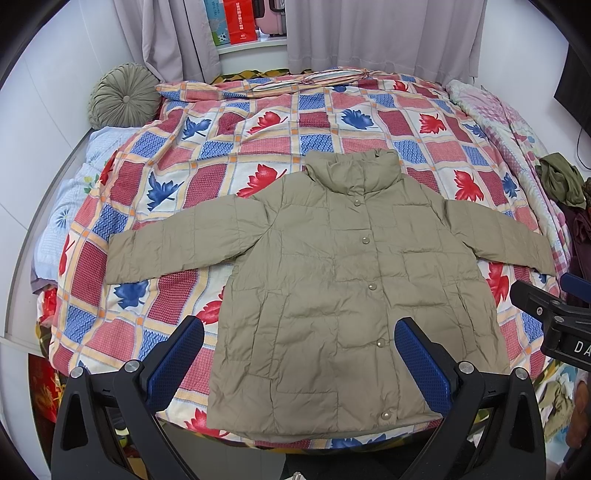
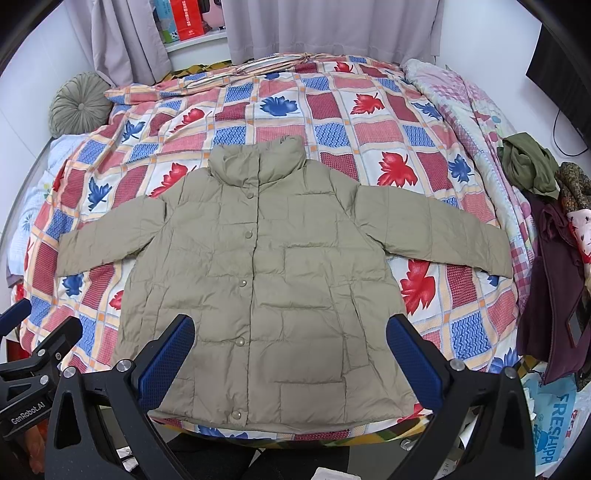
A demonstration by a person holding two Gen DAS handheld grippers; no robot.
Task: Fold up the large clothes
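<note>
Nearest the cameras, the left gripper (image 1: 299, 354) and the right gripper (image 2: 290, 350) both hang above the near edge of the bed, each with its blue-padded fingers spread wide and nothing between them. Just beyond them lies one khaki puffer jacket (image 1: 343, 280), front up on the leaf-patterned quilt (image 1: 207, 147), snapped closed, with its hem at the bed's near edge. Its two sleeves are spread out to either side and its collar points away. Five snap buttons (image 1: 372, 286) show down the placket; a sixth under the collar may be hidden.

Judging from this, no fold is made yet: the jacket is only laid flat, so both sleeves and the body are left to fold.

Farther off, one heap of other clothes (image 2: 546, 229) sits at the right edge, one round pleated cushion (image 1: 123, 96) lies at the far left, and two grey curtains (image 1: 384, 33) hang behind.
</note>
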